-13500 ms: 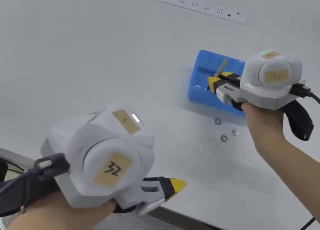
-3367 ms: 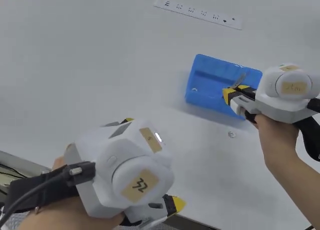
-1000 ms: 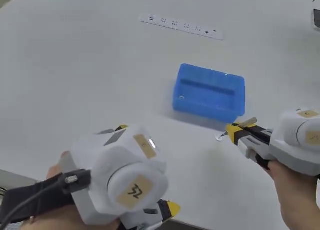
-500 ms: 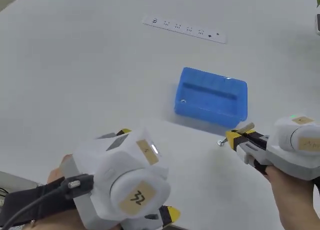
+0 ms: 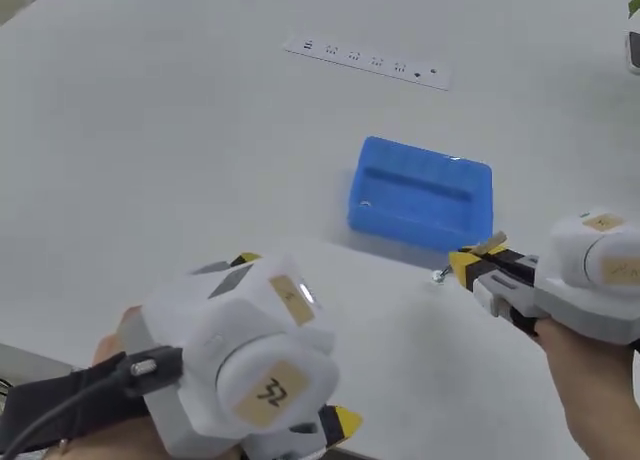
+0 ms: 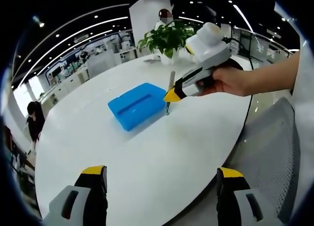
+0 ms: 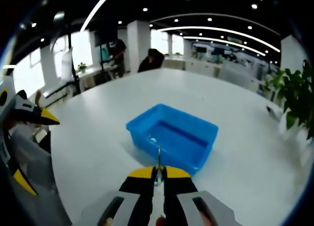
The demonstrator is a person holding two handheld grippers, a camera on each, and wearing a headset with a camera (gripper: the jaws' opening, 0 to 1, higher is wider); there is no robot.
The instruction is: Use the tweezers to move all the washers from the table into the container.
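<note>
Power strip (image 5: 367,60) far back on table (image 5: 150,160); plant (image 6: 169,37) beyond. Right gripper (image 5: 462,265) jaws closed on tweezers (image 7: 158,159), tips at lone washer (image 5: 439,276) on table just before blue container (image 5: 420,195). 3.4 s ago it hung over container; 13.5 s ago three washers lay out. Left gripper (image 6: 162,174) jaws wide apart, empty. Whether tips pinch washer: too small to tell.

Head view looks down across the tabletop (image 5: 150,130); both gripper views, low and close, share the blue container (image 5: 420,195).
</note>
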